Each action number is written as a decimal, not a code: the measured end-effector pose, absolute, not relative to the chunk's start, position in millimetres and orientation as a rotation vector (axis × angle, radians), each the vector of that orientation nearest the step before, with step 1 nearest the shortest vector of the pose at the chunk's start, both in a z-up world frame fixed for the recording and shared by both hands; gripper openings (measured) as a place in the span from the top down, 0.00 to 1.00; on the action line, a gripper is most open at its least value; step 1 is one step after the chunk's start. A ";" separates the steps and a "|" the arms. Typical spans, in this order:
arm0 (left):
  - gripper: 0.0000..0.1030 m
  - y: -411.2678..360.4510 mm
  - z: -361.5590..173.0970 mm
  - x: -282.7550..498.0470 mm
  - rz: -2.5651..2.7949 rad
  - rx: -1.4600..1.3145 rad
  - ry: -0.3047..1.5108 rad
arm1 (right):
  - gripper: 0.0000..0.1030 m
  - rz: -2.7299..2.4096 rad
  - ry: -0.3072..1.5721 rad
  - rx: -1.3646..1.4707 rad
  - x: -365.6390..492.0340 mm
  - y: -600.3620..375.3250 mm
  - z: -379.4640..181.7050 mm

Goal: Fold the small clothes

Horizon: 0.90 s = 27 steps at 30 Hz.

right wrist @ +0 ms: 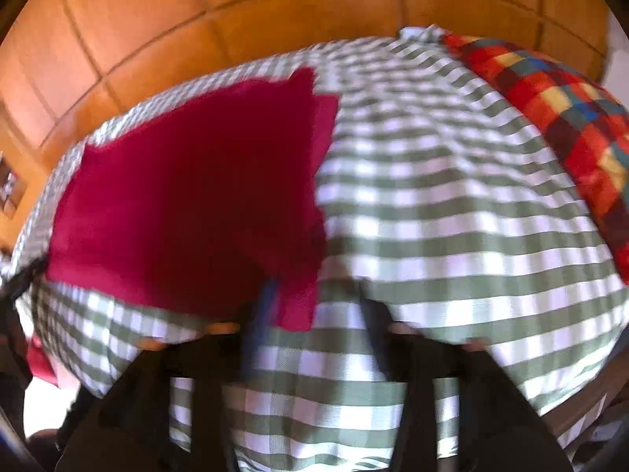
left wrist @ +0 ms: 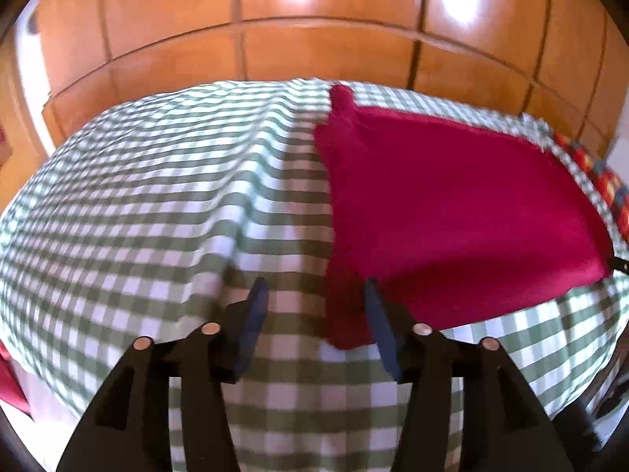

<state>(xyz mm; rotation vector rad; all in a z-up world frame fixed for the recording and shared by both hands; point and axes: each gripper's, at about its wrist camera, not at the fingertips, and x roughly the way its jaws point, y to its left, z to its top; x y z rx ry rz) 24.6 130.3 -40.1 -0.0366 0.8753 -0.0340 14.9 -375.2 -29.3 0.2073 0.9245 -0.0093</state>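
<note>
A crimson cloth (left wrist: 452, 212) lies folded flat on the green-and-white checked bedspread (left wrist: 157, 196). In the left wrist view it fills the right half. My left gripper (left wrist: 314, 291) is open and empty, just above the cloth's near left corner; its right finger (left wrist: 379, 322) overlaps the cloth's edge. In the right wrist view the cloth (right wrist: 188, 204) lies at the left. My right gripper (right wrist: 314, 303) is open and empty over the cloth's near right corner. That view is blurred by motion.
A wooden panelled wardrobe (left wrist: 314, 19) stands behind the bed. A red, yellow and blue checked pillow (right wrist: 570, 118) lies at the bed's right side. More red fabric (left wrist: 11, 377) shows at the bed's near left edge.
</note>
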 end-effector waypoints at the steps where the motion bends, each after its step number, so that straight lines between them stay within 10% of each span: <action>1: 0.48 134.2 -38.1 21.6 -0.027 -0.057 0.872 | 0.33 -0.007 0.894 0.213 12.7 -375.9 -21.5; 27: 0.41 132.7 -43.9 16.4 -0.036 -0.089 0.882 | 0.14 0.174 0.852 0.087 96.2 -257.6 -48.8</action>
